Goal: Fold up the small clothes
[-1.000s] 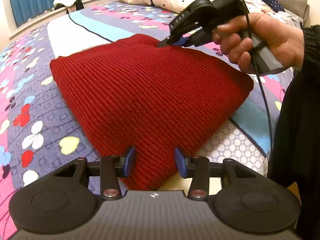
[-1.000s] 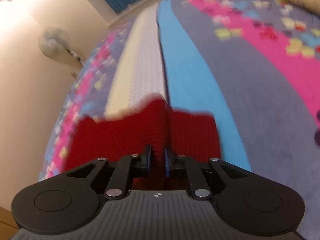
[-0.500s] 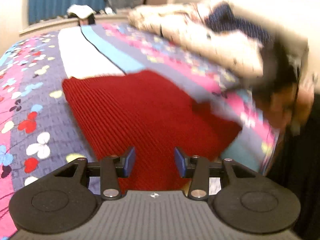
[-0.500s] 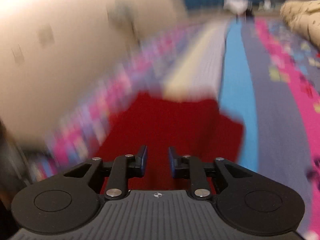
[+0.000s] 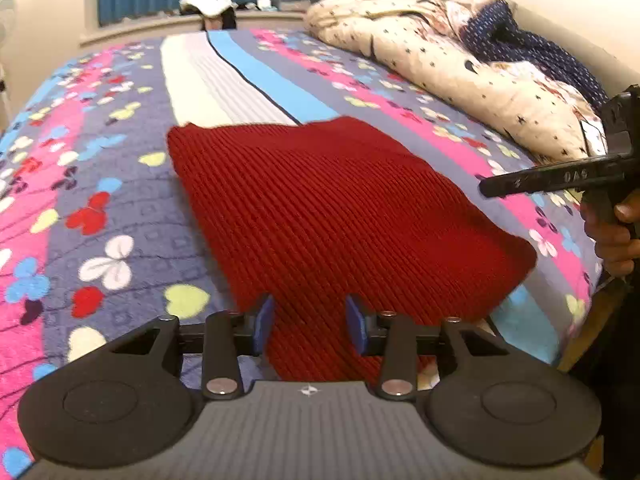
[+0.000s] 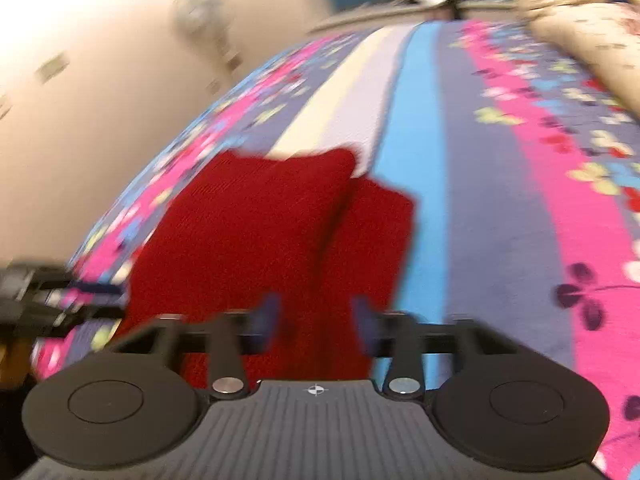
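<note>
A folded red knitted garment (image 5: pixel 328 208) lies flat on the patterned bedspread (image 5: pixel 100 208). My left gripper (image 5: pixel 309 324) is open and empty, hovering over the garment's near edge. In the left wrist view the right gripper (image 5: pixel 492 190) shows at the right, off the garment's right side, held by a hand; its jaws are edge-on there. In the blurred right wrist view the right gripper (image 6: pixel 316 320) is open and empty above the garment (image 6: pixel 256 232), whose top layer lies over a lower layer at the right.
A rumpled cream and navy quilt (image 5: pixel 460 68) lies along the bed's right side. A window sill with small items (image 5: pixel 208 4) runs behind the bed. The wall (image 6: pixel 100 80) and a fan stand left of the bed. The bed's near corner (image 5: pixel 532 332) drops off at the right.
My right gripper let go of the garment's far corner, opened and pulled back to the right. The garment now lies flat. My left gripper stayed open near the front edge.
</note>
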{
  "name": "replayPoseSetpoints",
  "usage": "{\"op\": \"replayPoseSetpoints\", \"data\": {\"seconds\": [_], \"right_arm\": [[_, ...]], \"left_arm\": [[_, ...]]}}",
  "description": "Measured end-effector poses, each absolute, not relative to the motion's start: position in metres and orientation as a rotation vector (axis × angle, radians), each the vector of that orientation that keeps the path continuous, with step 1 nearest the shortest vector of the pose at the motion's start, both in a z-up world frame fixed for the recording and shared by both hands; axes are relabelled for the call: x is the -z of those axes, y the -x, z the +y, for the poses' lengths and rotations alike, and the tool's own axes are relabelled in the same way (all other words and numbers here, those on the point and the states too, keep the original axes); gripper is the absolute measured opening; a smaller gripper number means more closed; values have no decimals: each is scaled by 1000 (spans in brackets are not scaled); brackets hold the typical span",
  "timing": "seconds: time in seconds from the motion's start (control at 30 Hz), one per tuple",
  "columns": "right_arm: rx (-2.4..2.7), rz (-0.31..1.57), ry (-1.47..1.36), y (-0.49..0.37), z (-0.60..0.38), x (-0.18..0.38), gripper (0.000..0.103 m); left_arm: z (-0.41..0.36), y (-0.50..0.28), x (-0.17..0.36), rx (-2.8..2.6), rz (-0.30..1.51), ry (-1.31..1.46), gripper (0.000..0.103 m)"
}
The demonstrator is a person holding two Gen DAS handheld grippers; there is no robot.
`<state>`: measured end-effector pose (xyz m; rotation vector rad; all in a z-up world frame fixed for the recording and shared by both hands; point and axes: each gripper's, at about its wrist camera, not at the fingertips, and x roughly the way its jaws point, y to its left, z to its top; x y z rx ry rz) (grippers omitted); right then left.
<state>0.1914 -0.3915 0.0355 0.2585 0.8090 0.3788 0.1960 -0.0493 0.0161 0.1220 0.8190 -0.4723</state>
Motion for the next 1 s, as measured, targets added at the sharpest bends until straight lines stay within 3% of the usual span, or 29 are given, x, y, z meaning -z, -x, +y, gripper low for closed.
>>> {"op": "replayPoseSetpoints", "data": {"seconds": [0.13,0.8,1.0], "right_arm": [[-282,806,-351,-199,-413,-32,59],[-230,852,-417,-228,-397,-17,61],[-208,915,-446,-241,-393,-4,63]], "left_arm": [[-46,-197,-18,432,808,-125,60],[-36,-213,-20,403,812,-76,66],[-29,-219,-26,394,795,-12,77]]}}
